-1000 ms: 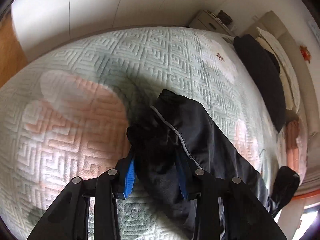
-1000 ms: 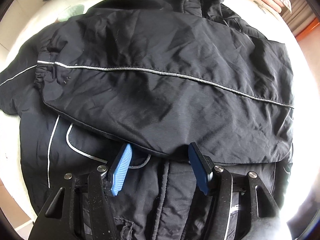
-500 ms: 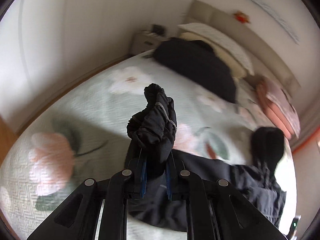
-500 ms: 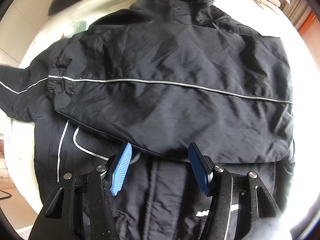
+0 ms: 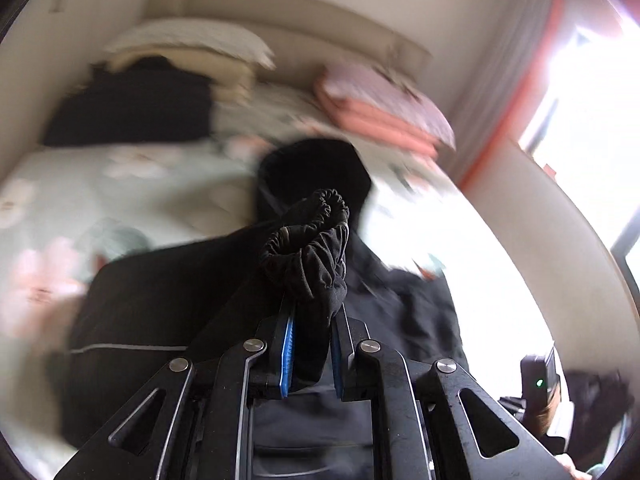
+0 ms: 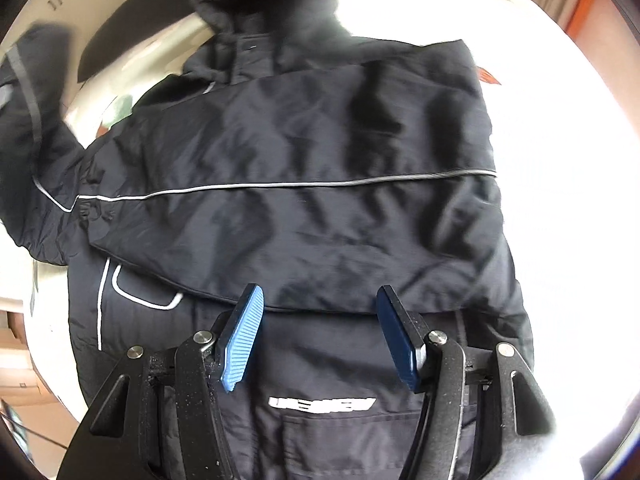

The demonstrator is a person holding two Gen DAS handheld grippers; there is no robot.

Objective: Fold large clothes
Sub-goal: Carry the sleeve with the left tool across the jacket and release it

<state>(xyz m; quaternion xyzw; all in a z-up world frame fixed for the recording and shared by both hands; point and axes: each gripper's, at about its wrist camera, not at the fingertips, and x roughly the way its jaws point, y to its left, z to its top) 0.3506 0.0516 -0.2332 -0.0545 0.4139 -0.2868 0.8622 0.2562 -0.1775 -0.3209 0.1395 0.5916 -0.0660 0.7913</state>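
One sleeve lies folded across the black jacket at frame centre; left gripper clamps the second cuff, right gripper hovers open, empty.

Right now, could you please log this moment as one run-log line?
task: fold jacket | left gripper: shut on sleeve cuff, lifted | right gripper: open above jacket, holding nothing | one sleeve lies across body
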